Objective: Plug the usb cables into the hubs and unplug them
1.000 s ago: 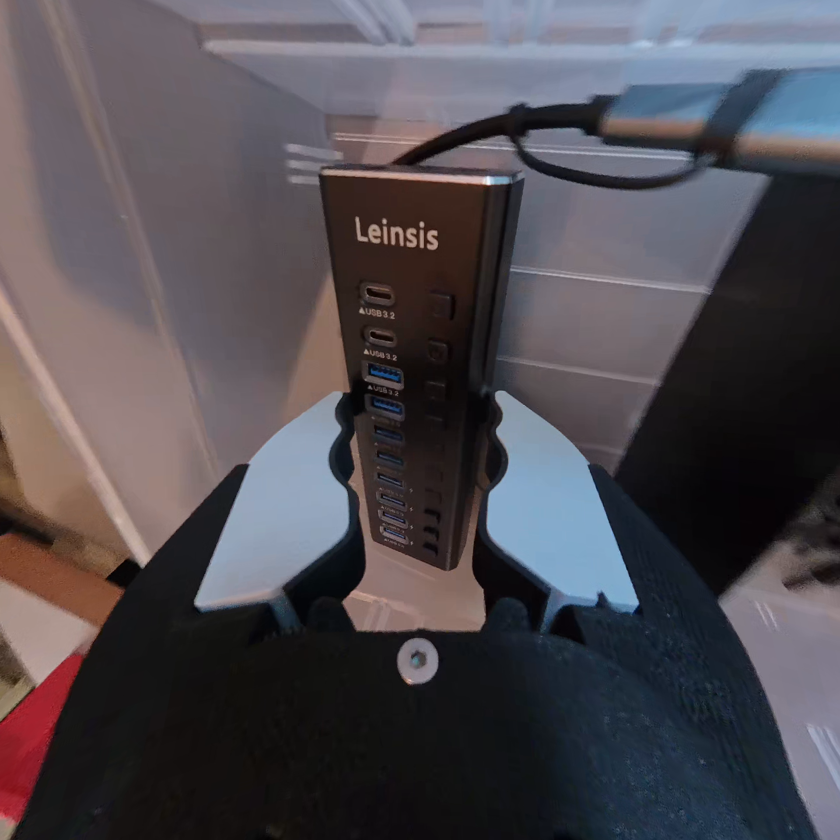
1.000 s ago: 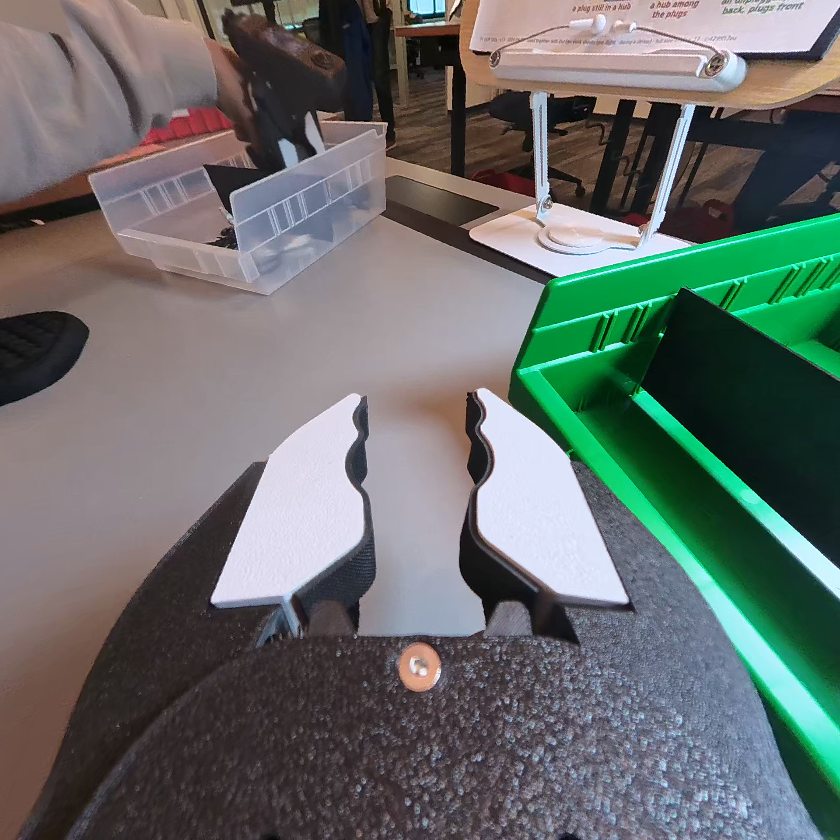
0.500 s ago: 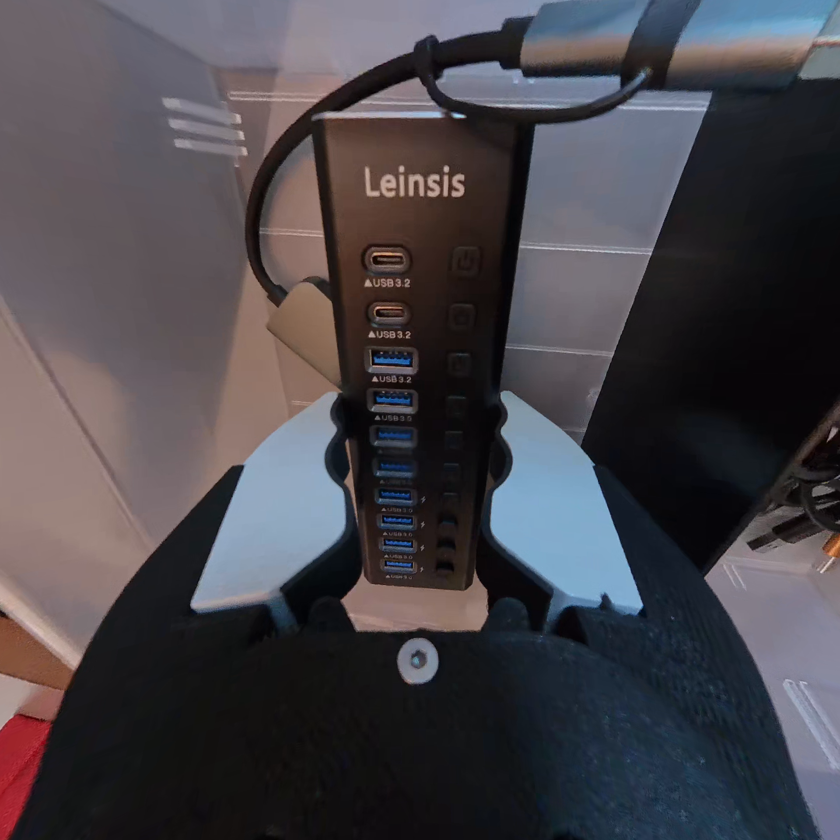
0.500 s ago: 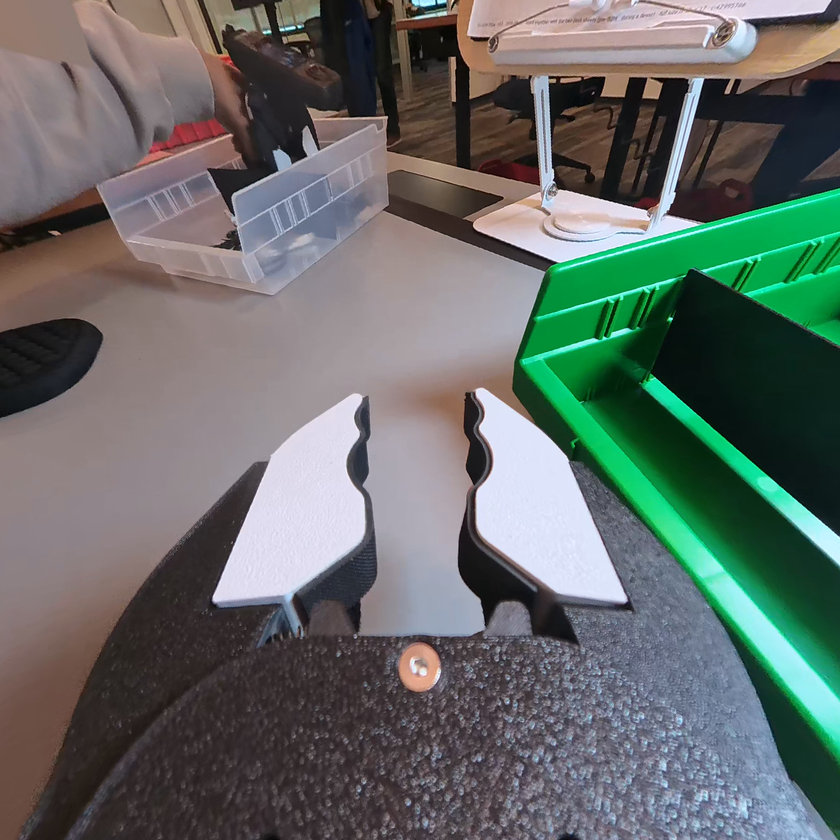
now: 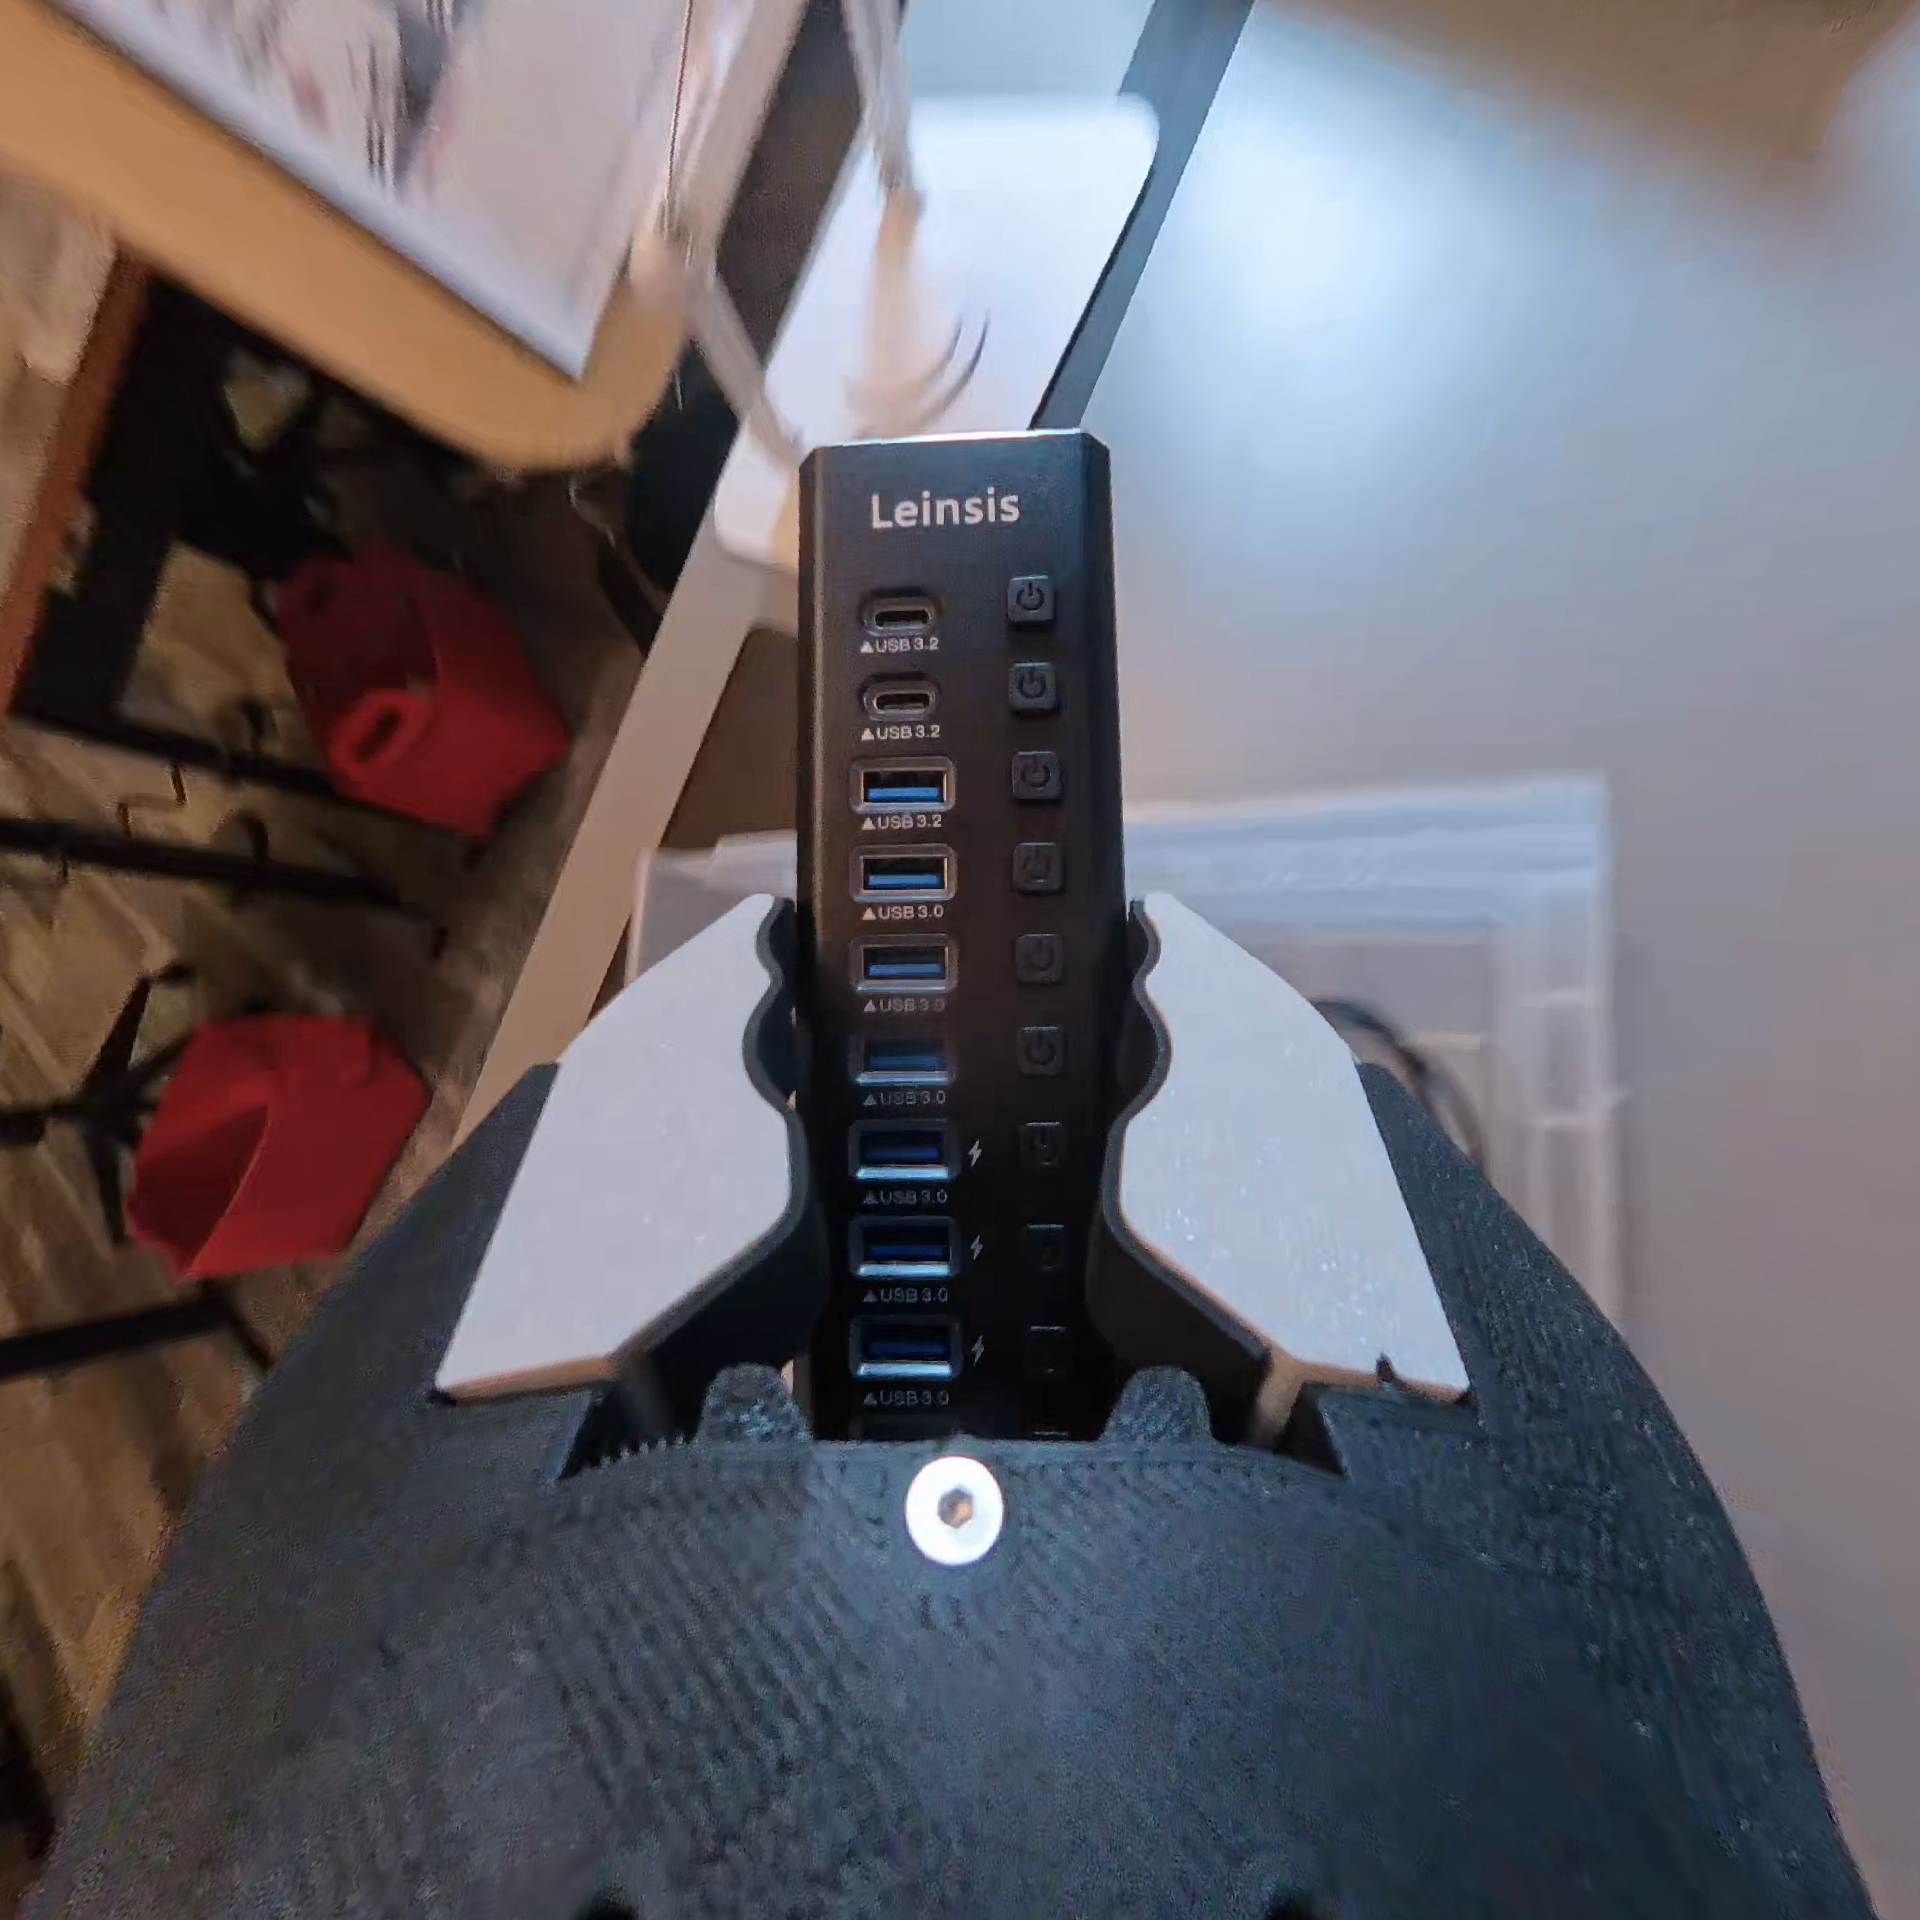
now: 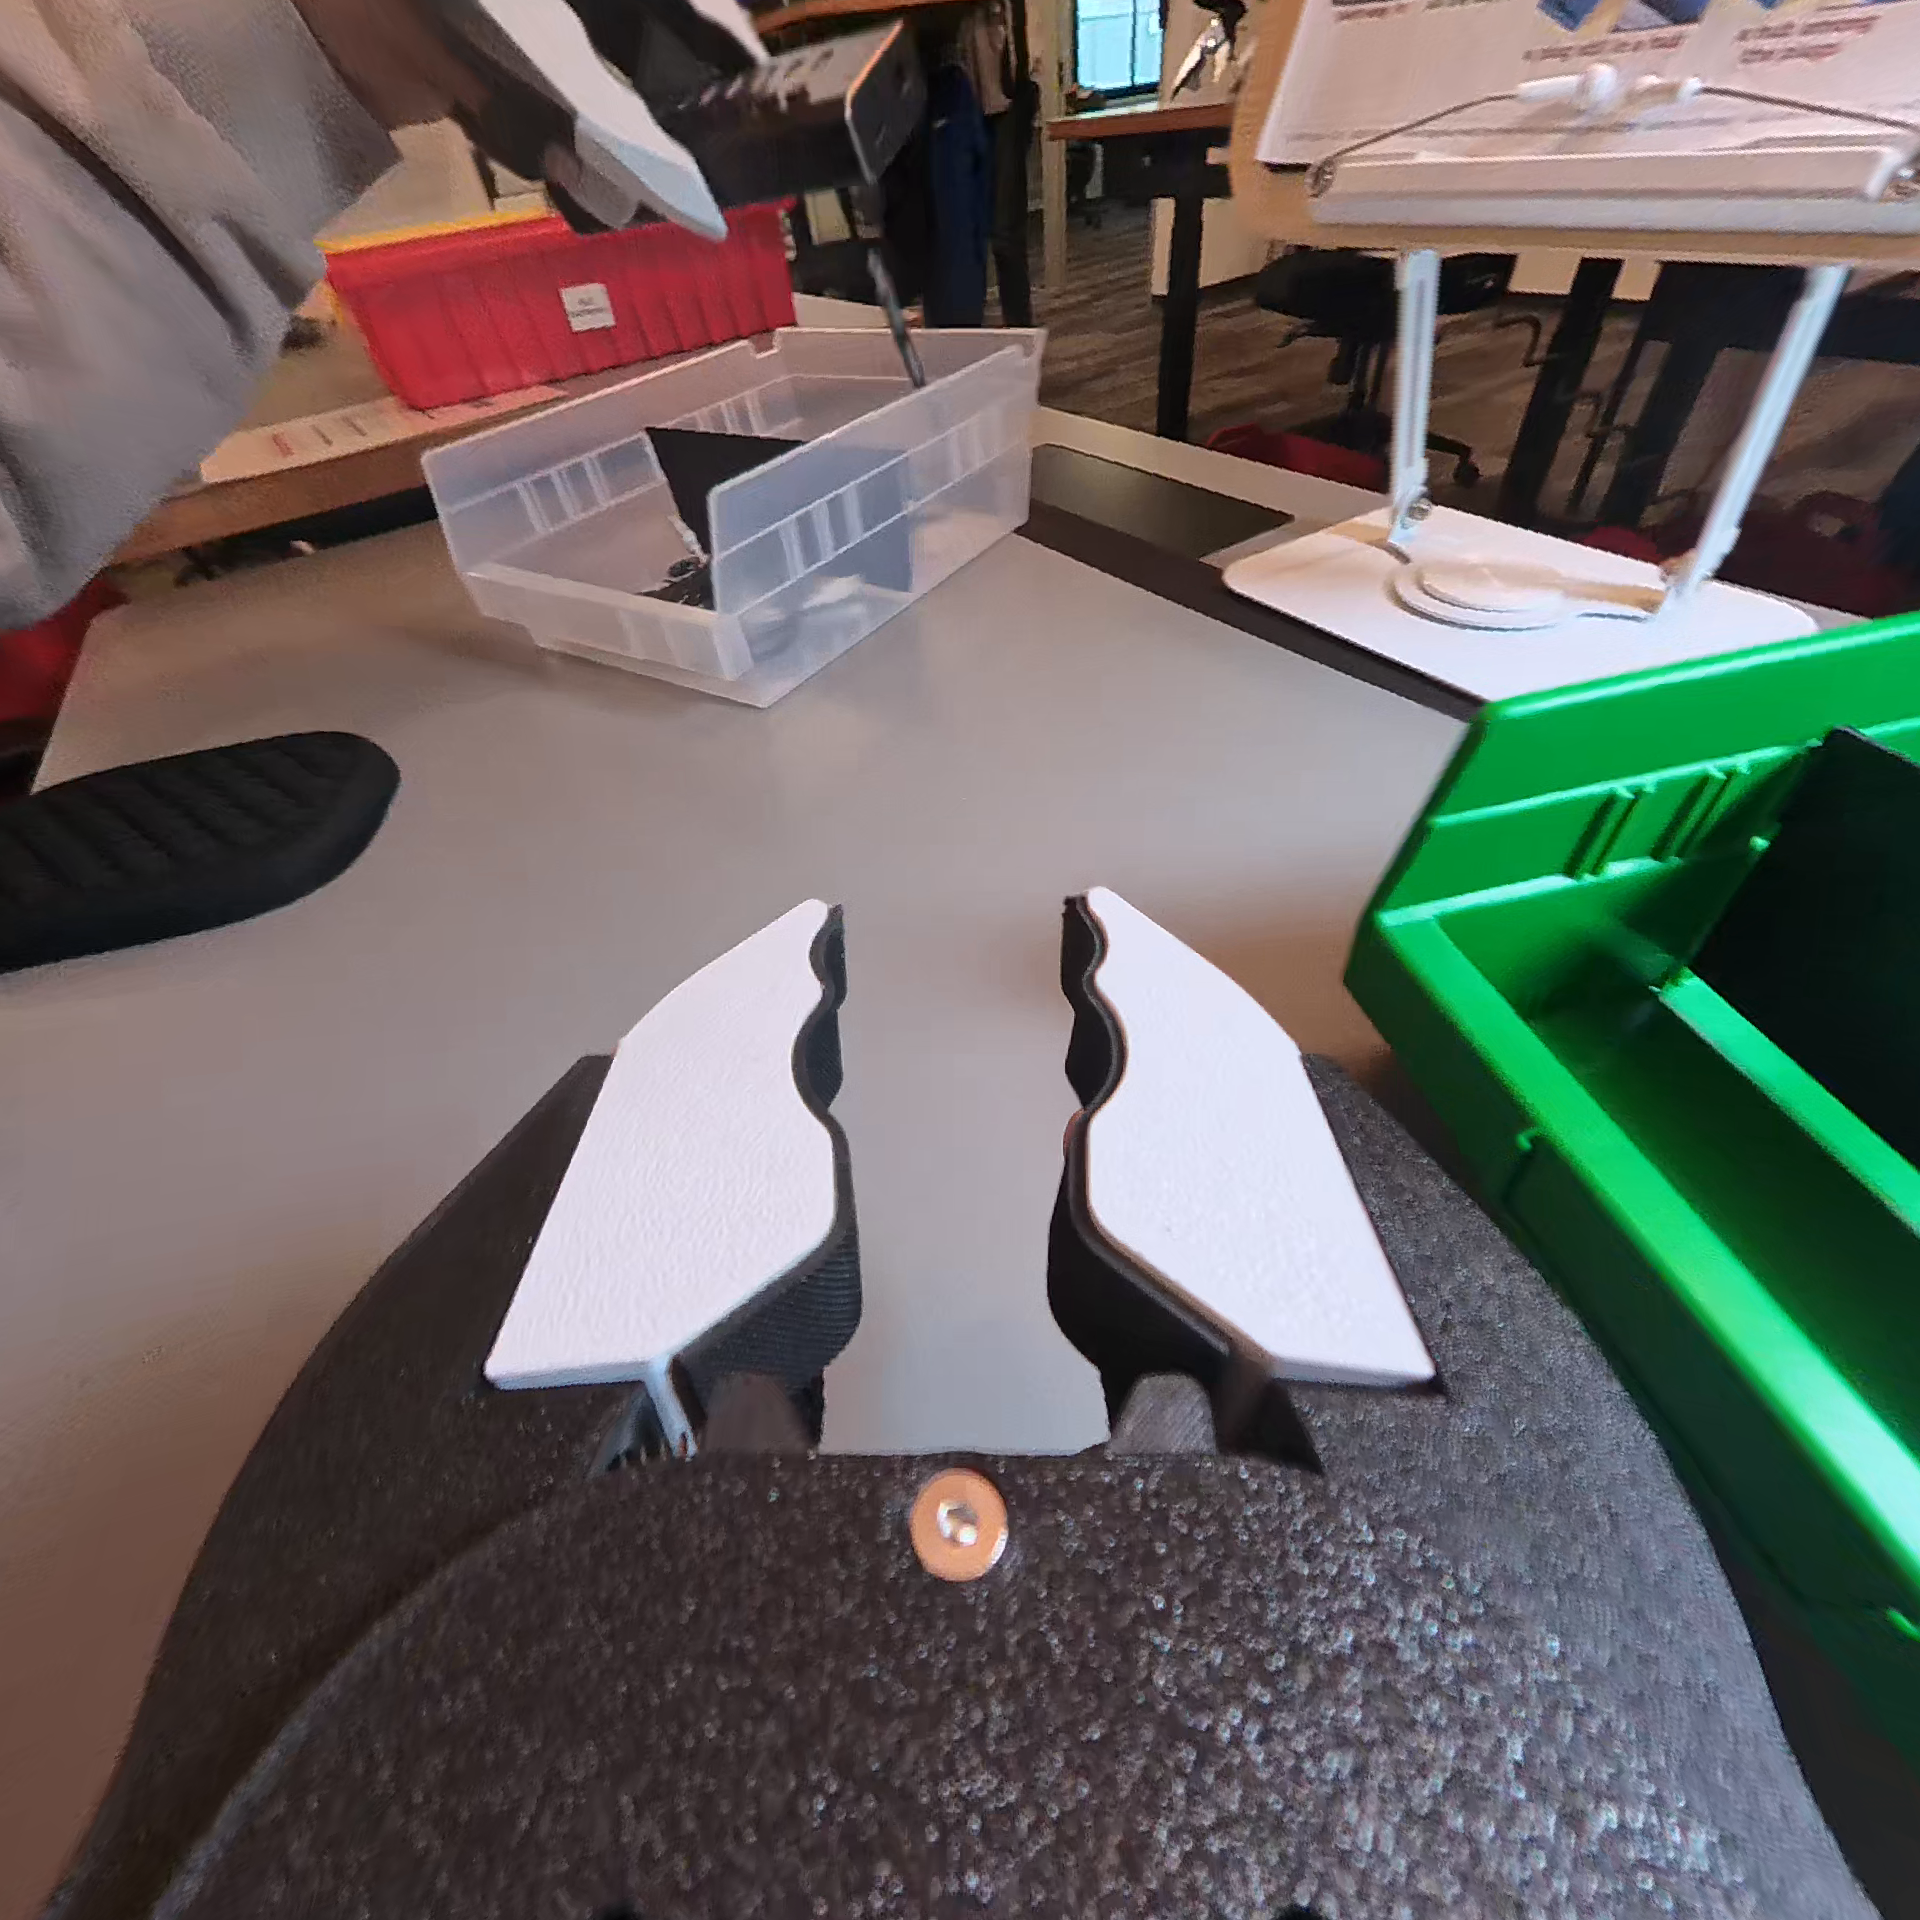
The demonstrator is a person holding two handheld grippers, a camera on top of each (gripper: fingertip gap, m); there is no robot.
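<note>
left hand-held gripper [image 5: 961,925] is clamped on the hub [image 5: 961,831], held up at 11 o'clock over the clear bin [image 6: 748,520], right hand-held gripper [image 6: 951,914] apart and empty over the counter [image 6: 623,831], so I'd set the hub down flat, ports up, before grabbing a cable

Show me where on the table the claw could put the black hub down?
Bare grey table lies between the clear bin, the black pad and the green bin, ahead of the open right claw. It's crowded by the white stand.

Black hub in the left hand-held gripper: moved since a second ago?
Yes. The black hub has risen out of the clear bin and now hangs above it.
</note>
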